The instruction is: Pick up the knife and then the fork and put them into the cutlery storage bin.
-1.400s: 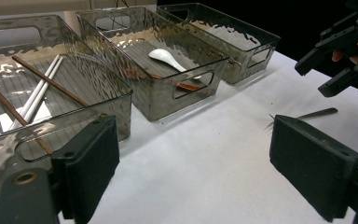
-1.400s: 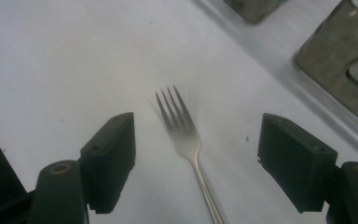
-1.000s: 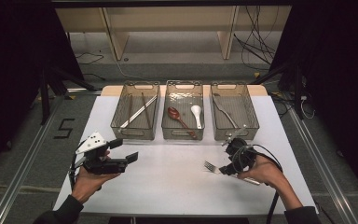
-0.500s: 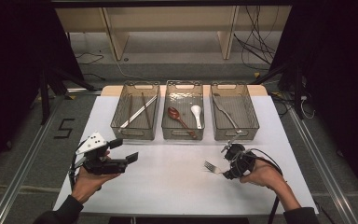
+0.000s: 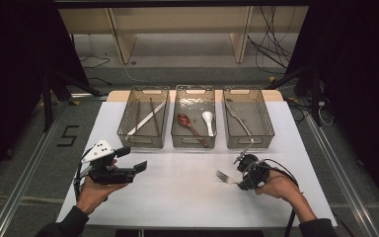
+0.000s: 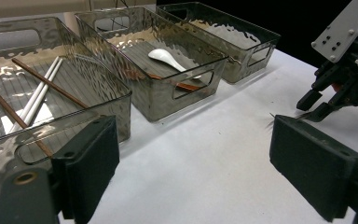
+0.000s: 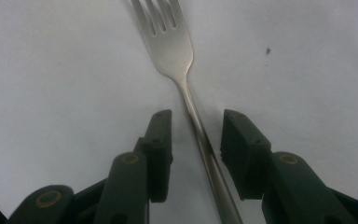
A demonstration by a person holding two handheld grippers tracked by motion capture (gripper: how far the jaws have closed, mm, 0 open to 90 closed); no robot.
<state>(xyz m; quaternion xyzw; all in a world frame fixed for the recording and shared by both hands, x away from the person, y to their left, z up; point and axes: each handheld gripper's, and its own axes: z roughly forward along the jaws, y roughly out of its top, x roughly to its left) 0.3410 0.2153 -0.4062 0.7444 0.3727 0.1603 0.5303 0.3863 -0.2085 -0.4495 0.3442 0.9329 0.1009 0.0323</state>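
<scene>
A: Starting at the left, what is the left gripper (image 5: pixel 128 170) doing?

B: It hovers over the white table (image 5: pixel 177 197), jaws wide apart with nothing between them, just as it did a second ago.

A: And on the right?

B: The fork (image 7: pixel 186 88) lies flat on the table in front of the three bins, tines pointing left in the high view. The right gripper (image 7: pixel 195 140) straddles its handle, one pad on each side with a small gap; the jaws have just been closing and do not yet press the metal.

A: Anything hard to see?

B: From above, the gripper and hand cover the fork's handle, and in the right gripper view its end is cut off. Compared with a second ago, the right gripper sits lower over the fork.
</scene>
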